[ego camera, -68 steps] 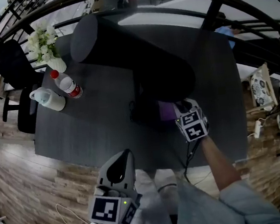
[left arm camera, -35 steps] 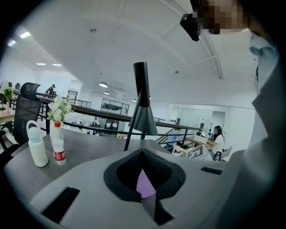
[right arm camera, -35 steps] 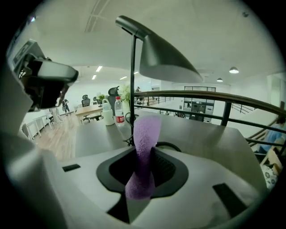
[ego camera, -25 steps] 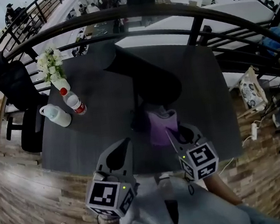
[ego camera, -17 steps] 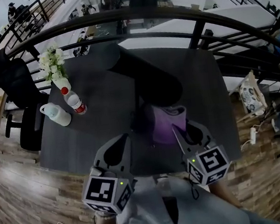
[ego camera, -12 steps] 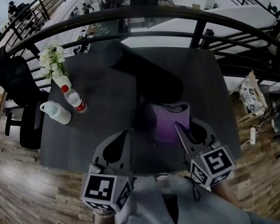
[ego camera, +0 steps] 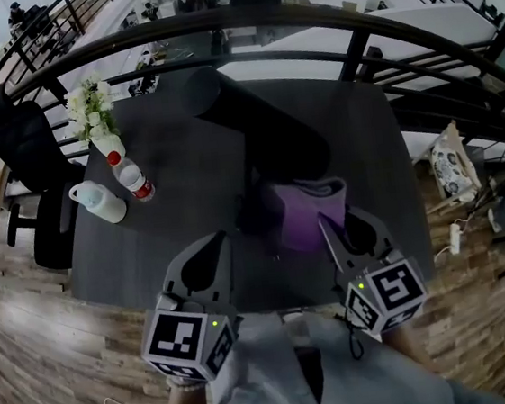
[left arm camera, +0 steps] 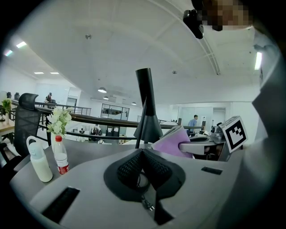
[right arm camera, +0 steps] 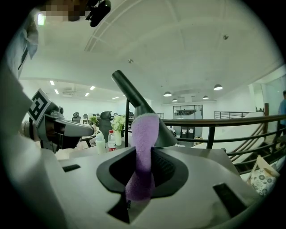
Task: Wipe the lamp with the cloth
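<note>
The black lamp stands on the dark table, its long shade tilted over the thin pole. My right gripper is shut on a purple cloth, which it holds just in front of the lamp base and below the shade. In the right gripper view the cloth stands up between the jaws, with the lamp right behind it. My left gripper hovers at the table's near edge, shut and empty. From the left gripper view the lamp is ahead and the cloth to the right.
At the table's left side stand a water bottle, a white jug and a vase of white flowers. A black railing curves behind the table. An office chair is at the left, and a patterned bag lies on the floor at the right.
The right gripper has come back from the lamp base with the purple cloth in it, and the cloth has drifted slightly right. The left gripper has risen beside it.
</note>
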A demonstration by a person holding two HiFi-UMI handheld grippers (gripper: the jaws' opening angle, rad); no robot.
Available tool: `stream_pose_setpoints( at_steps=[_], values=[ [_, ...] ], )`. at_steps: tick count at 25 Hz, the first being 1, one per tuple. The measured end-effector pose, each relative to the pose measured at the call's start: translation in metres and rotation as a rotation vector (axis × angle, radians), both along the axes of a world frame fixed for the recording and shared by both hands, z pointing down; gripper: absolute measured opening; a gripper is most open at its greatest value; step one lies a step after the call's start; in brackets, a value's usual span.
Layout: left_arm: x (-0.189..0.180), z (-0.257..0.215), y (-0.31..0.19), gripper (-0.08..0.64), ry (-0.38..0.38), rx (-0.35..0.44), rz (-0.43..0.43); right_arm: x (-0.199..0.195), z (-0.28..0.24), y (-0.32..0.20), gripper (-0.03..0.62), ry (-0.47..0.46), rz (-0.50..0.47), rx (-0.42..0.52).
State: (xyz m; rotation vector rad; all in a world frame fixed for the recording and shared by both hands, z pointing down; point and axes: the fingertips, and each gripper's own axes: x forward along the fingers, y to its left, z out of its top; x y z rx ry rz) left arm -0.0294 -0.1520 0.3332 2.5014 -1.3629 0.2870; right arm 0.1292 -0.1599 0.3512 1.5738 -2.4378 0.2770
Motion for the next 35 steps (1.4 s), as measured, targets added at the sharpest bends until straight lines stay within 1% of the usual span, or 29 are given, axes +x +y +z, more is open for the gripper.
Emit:
stream_pose_setpoints(
  at_steps=[2,8,13,15,22,29,35],
  values=[
    [0.001,-0.001,0.000,0.009,0.011,0.011,0.002,0.000,0.000,0.000,0.087,0.002,0.002,-0.002],
    [0.000,0.000,0.000,0.009,0.011,0.005,0.002,0.001,0.001,0.001,0.087,0.004,0.005,-0.006],
    [0.000,0.004,0.003,0.009,-0.011,-0.016,0.007,0.003,0.004,0.002,0.087,0.009,0.008,-0.008],
    [0.001,0.003,0.003,0.009,0.001,-0.005,0.008,0.004,0.004,0.003,0.087,0.009,0.013,-0.011],
    [0.004,0.005,0.005,0.009,0.000,-0.011,0.013,0.007,0.006,0.007,0.087,0.014,0.020,-0.018],
    [0.004,0.005,0.007,0.009,0.011,0.000,0.018,0.007,0.007,0.010,0.087,0.017,0.024,-0.021],
    [0.001,0.010,0.010,0.009,-0.025,-0.037,0.016,0.006,0.009,0.012,0.087,0.018,0.019,-0.029]
  ],
)
